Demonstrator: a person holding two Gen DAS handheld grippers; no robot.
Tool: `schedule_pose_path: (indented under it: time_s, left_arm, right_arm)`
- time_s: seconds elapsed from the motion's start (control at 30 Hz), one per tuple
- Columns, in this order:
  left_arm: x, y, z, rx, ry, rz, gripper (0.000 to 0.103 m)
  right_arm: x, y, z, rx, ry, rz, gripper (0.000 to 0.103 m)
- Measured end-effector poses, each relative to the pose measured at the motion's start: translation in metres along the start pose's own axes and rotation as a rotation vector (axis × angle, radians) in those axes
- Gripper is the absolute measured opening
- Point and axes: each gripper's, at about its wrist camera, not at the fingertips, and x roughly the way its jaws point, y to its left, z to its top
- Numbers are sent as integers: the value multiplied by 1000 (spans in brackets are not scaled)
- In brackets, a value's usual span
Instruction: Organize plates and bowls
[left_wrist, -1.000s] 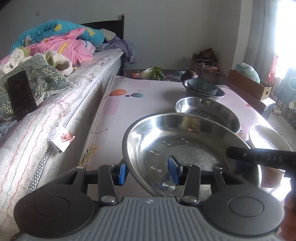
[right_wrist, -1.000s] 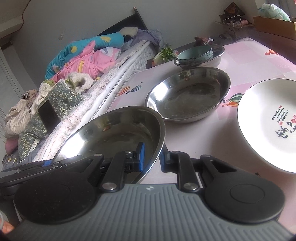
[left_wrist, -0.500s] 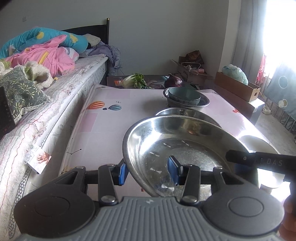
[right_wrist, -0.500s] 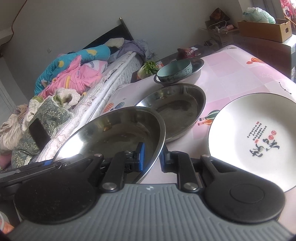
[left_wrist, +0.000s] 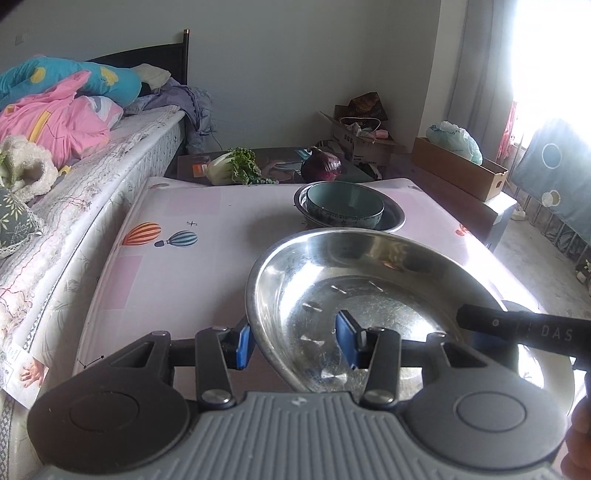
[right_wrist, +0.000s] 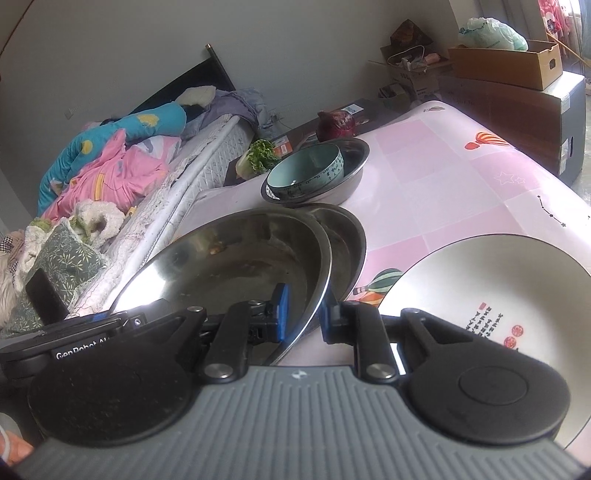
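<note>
L gripper (left_wrist: 297, 345): dark grey ribbed housing at the bottom, w/ two round black discs either side. Black linkage arms, each w/ silver round-head screws at the pivots. Fingers (left_wrist: 347, 341) carry bright blue flat pads. R gripper (right_wrist: 303, 314): same build, grey ribbed body, small white mark centred on its top edge, black discs, black arms, silver screws, blue pads. In the L view a black bar from the other unit shows white letters "DAS"; in the R view a black part reads "GenRobot".

occluded: lower steel basin (right_wrist: 347, 236) | cropped: white plate (right_wrist: 517, 295)
</note>
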Motion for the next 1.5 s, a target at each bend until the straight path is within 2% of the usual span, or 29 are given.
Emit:
schedule_pose_path:
  time_s: [0.27, 0.67, 0.93, 1.1, 1.23, 1.5]
  left_arm:
    - [35, 0, 17, -3, 46, 11, 46]
    - [57, -1, 14, -2, 113, 21, 46]
    - [63, -2, 11, -4, 127, 25, 46]
    - [60, 0, 8, -20, 121, 27, 54]
    - [53, -1, 5, -18, 84, 21, 59]
    - [44, -2, -1, -34, 81, 16, 60]
  right_arm:
    - [34, -3, 21, -27, 38, -29, 18]
    - [64, -6, 30, -35, 94, -59, 20]
    - [70, -9, 29, -20, 103, -66, 21]
    - [67, -12, 30, -8, 88, -66, 23]
    - [60, -16, 29, 2, 64, -71, 27]
    - [42, -19, 31, 12, 24, -61, 29]
